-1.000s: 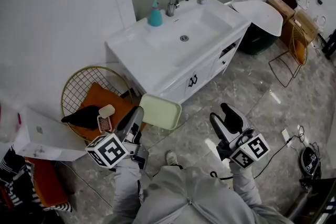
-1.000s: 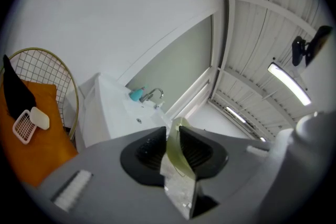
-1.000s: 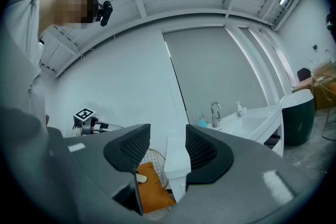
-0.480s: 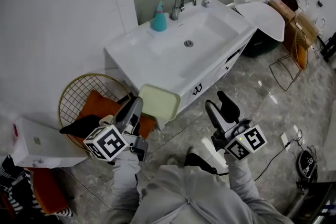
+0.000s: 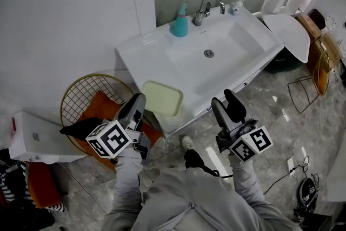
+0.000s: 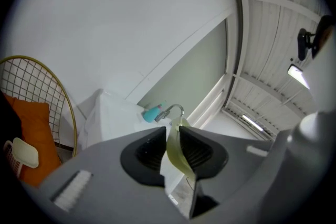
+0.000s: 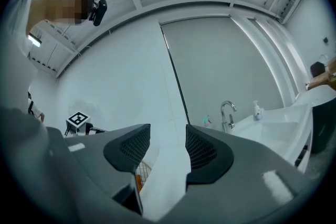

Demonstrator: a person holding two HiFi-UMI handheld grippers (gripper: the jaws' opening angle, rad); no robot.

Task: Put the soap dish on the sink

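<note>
The soap dish point(image 5: 164, 98), a pale yellow-green rounded tray, is held by one edge in my left gripper point(image 5: 140, 102), which is shut on it. In the head view the dish overlaps the front left corner of the white sink point(image 5: 139, 53); whether it touches I cannot tell. In the left gripper view the dish's rim point(image 6: 177, 148) stands edge-on between the pads of the left gripper point(image 6: 172, 147). My right gripper point(image 5: 226, 101) hovers open and empty in front of the sink's front edge. In its own view the right gripper point(image 7: 168, 147) has only wall and sink point(image 7: 286, 123) behind it.
A faucet point(image 5: 207, 6), a teal bottle point(image 5: 180, 25) and a white pump dispenser point(image 5: 236, 5) stand along the sink's back. Left of the vanity sit a gold wire basket point(image 5: 82, 90) with orange cloth and a white box point(image 5: 32, 138). A white-lidded bin point(image 5: 286, 30) is on the right.
Both grippers have moved toward the sink. The soap dish has gone from in front of the cabinet to over the sink's front left corner.
</note>
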